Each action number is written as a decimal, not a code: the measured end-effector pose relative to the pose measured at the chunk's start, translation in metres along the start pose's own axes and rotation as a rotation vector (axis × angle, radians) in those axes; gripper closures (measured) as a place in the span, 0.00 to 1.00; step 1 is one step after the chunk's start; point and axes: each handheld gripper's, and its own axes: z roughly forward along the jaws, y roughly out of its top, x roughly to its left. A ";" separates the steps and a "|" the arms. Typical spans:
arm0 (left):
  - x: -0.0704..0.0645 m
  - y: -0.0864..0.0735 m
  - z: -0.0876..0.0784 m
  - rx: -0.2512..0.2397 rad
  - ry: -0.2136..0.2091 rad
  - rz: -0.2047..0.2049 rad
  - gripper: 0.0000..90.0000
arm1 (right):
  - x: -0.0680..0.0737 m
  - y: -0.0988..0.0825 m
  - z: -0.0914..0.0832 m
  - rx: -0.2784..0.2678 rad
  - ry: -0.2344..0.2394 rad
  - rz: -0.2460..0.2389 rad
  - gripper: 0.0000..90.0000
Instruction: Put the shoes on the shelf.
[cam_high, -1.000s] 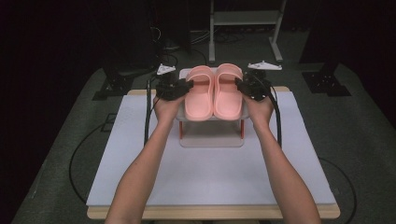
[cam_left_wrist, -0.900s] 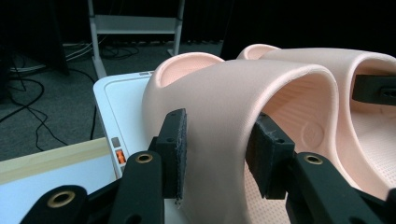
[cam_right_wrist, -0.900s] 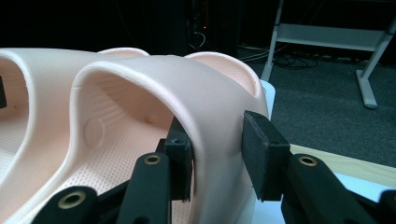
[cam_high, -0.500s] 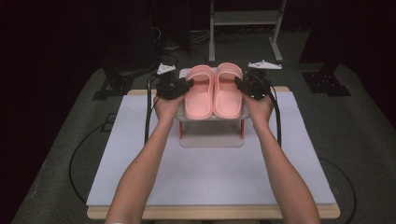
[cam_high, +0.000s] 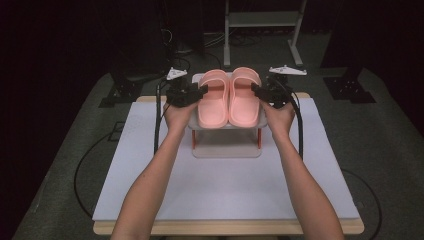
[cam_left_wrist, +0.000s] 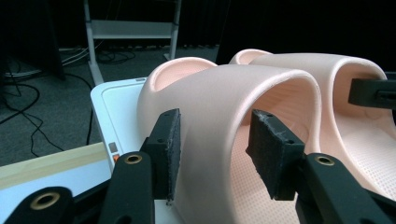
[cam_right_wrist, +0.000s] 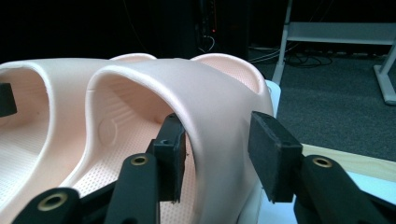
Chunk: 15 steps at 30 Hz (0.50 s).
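Two pink rubber slide sandals (cam_high: 229, 98) are sitting side by side on a small white two-tier rack (cam_high: 227, 145) at the table's far middle. The left gripper (cam_high: 199, 93) is straddling the left sandal's strap (cam_left_wrist: 233, 98), jaws spread. The right gripper (cam_high: 256, 90) is straddling the right sandal's strap (cam_right_wrist: 205, 93), one pad touching, the other apart.

A white mat (cam_high: 225, 185) covers the wooden table (cam_high: 225, 227), which stands on grey carpet (cam_high: 380, 125). A pale metal frame (cam_high: 262, 20) stands at twelve o'clock. Black stand feet sit at ten (cam_high: 120, 92) and two o'clock (cam_high: 350, 90). A black cable (cam_high: 80, 170) loops over the carpet at eight o'clock.
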 end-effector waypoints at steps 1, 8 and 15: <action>0.000 0.000 -0.001 0.001 0.000 -0.002 0.59 | 0.000 0.000 -0.001 -0.001 0.000 0.003 0.61; 0.001 -0.002 -0.008 -0.016 -0.009 -0.003 0.58 | -0.001 0.000 -0.009 -0.007 0.006 -0.002 0.58; 0.001 -0.004 -0.014 -0.020 -0.016 0.000 0.55 | -0.003 0.000 -0.018 -0.009 0.019 -0.003 0.56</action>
